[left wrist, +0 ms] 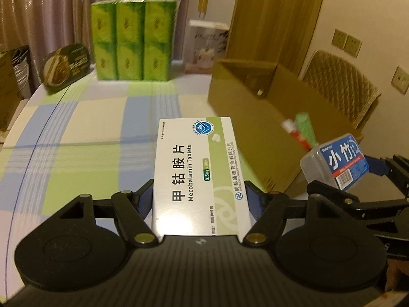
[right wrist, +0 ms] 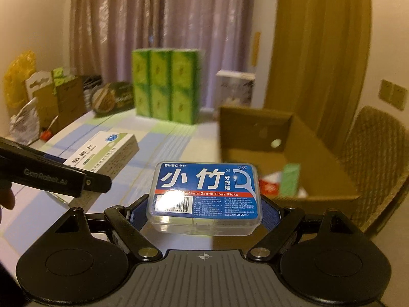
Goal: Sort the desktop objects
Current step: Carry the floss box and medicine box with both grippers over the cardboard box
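- Snack pack (left wrist: 67,66) leans at ten o'clock on the checked tablecloth (left wrist: 84,117), left of the green tissue packs (left wrist: 134,39) at twelve.
- Left gripper (left wrist: 199,195) grips a white tablet box (left wrist: 198,176) by its long sides, held clear above the cloth.
- Cardboard box (left wrist: 245,102) sits open at two o'clock; a green-and-red tube (left wrist: 303,130) lies inside.
- Right gripper (right wrist: 204,211), at three o'clock of the left, clamps a clear floss case (right wrist: 205,195) with a blue label, lifted off the table near the box's front wall.
- Woven chair (right wrist: 375,158) stands at three o'clock, behind the box.
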Available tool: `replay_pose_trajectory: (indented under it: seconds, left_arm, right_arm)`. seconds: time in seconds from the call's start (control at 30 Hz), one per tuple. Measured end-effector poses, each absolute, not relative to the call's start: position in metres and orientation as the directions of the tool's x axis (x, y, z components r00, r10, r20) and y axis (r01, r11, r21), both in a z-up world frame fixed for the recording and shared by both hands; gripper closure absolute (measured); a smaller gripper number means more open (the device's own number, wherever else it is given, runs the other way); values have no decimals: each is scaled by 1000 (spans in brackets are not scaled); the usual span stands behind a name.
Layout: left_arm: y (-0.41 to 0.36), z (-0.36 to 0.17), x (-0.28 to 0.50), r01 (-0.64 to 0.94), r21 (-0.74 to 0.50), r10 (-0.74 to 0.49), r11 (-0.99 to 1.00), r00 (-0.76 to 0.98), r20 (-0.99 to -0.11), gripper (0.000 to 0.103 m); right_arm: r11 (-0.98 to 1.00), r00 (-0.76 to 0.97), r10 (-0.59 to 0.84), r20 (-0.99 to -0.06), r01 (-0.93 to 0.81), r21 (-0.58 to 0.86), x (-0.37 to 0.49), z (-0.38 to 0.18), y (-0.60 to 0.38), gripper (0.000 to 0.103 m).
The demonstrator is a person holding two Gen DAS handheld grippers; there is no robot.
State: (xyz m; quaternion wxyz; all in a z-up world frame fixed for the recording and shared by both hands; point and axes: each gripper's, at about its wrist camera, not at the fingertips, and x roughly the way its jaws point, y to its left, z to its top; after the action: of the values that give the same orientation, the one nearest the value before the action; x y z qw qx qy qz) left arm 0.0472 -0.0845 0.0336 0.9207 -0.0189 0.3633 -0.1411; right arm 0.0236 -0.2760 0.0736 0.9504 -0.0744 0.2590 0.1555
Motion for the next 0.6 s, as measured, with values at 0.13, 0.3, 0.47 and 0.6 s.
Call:
replay_pose_trajectory:
  seconds: [0.13,0.3,0.47,0.6]
  left_arm:
    - [-106,48,58,286,-155,-316,946,693,-648,35]
    - [-138,60,76,325,-188,-367,927,680,-635,35]
    - [-168,64,93,343,-223,-403,912,659,-635,35]
    - [-189,62,107,352,-245,-423,903,640,-641,35]
  right_arm:
    - [955,843,222,-490,-290,-68,36,88,-299,20]
    - [968,862,181,-474,-242,-70,58,96,-325,20]
    - [974,866,155,-475,-215,-73,78,97,-351,20]
    - [977,864,139,-483,-201,-78,92,95,-370,20]
